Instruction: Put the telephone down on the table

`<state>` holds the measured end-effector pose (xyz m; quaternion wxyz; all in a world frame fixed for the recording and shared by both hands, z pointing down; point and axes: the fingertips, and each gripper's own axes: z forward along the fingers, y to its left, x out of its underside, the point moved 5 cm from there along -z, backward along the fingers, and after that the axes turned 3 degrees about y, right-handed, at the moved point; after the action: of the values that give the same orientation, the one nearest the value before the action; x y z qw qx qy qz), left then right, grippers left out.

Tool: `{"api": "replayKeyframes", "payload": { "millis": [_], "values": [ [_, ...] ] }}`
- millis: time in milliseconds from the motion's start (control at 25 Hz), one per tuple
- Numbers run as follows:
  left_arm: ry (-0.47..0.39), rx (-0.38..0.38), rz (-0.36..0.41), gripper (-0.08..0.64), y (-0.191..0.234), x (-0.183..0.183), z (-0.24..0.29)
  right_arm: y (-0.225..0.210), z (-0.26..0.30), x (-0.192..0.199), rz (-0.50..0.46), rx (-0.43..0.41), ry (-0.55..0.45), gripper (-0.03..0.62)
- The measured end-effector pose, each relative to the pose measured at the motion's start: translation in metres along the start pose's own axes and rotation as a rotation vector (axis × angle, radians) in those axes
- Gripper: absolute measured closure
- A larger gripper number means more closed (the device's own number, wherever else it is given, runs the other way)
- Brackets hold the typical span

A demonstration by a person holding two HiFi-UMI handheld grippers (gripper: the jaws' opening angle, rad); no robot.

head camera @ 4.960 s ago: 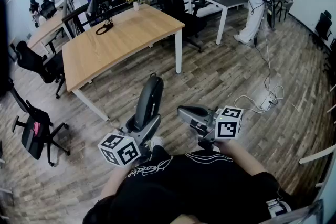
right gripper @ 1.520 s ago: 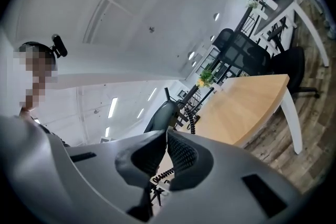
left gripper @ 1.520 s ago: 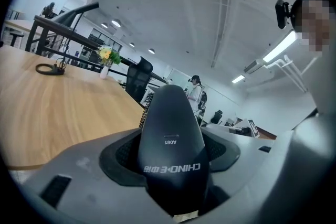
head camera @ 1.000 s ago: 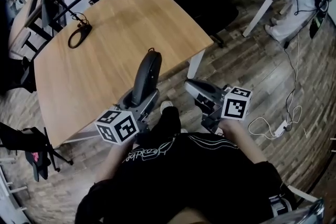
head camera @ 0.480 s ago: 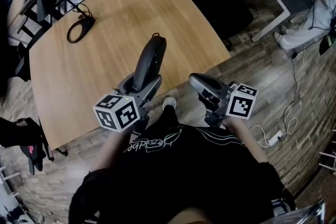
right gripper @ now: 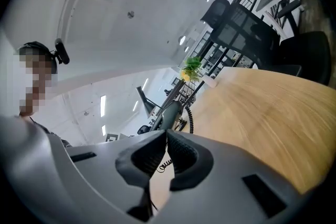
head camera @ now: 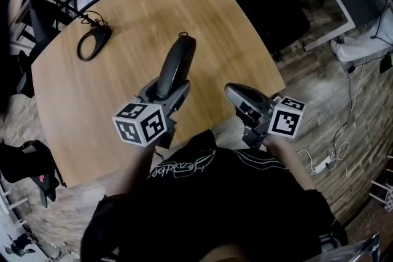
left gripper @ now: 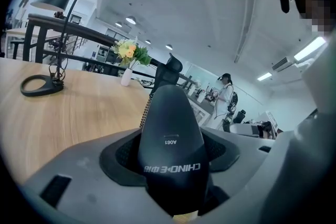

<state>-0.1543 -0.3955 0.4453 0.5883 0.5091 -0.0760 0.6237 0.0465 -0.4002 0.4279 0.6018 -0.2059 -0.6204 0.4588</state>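
The left gripper (head camera: pixel 164 88) has its jaws spread wide and clamped on the low end of a black telephone handset (head camera: pixel 175 63). The handset sticks out toward 12 o'clock over the wooden table (head camera: pixel 123 15), so it's not lying flat yet. In the left gripper view the print reads "CHINO-E" and "A061", upside down. Its coiled cord (left gripper: pixel 145 111) hangs off the far end. The right gripper (head camera: pixel 236 94), at 3 o'clock, is closed tip to tip, holding nothing I can see. A lamp base (head camera: pixel 92 45) sits at 10 o'clock.

floor (head camera: pixel 313 95): wood planks | office chair (head camera: pixel 270 12): black | ceiling (left gripper: pixel 184 8): white
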Motion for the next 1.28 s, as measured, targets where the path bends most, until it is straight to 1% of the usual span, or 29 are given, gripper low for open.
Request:
{"api": "replayKeyframes", "payload": {
  "millis": [240, 400, 560, 960, 1280],
  "values": [
    [0.045, -0.047, 0.013, 0.275, 0.038, -0.007, 0.028, -0.020, 0.019, -0.013, 0.025, 0.023, 0.003, 0.552],
    [0.083, -0.068, 0.007, 0.275, 0.058, -0.002, 0.049, -0.033, 0.023, -0.016, 0.049, 0.042, 0.009, 0.552],
    [0.123, -0.090, 0.017, 0.275, 0.072, 0.006, 0.067, -0.045, 0.024, -0.016, 0.080, 0.056, 0.002, 0.552],
    [0.203, -0.142, 0.056, 0.275, 0.092, 0.030, 0.103, -0.067, 0.022, -0.007, 0.127, 0.082, 0.004, 0.551],
    [0.250, -0.164, 0.073, 0.275, 0.091, 0.046, 0.118, -0.075, 0.018, -0.002, 0.154, 0.085, -0.002, 0.552]
  ]
}}
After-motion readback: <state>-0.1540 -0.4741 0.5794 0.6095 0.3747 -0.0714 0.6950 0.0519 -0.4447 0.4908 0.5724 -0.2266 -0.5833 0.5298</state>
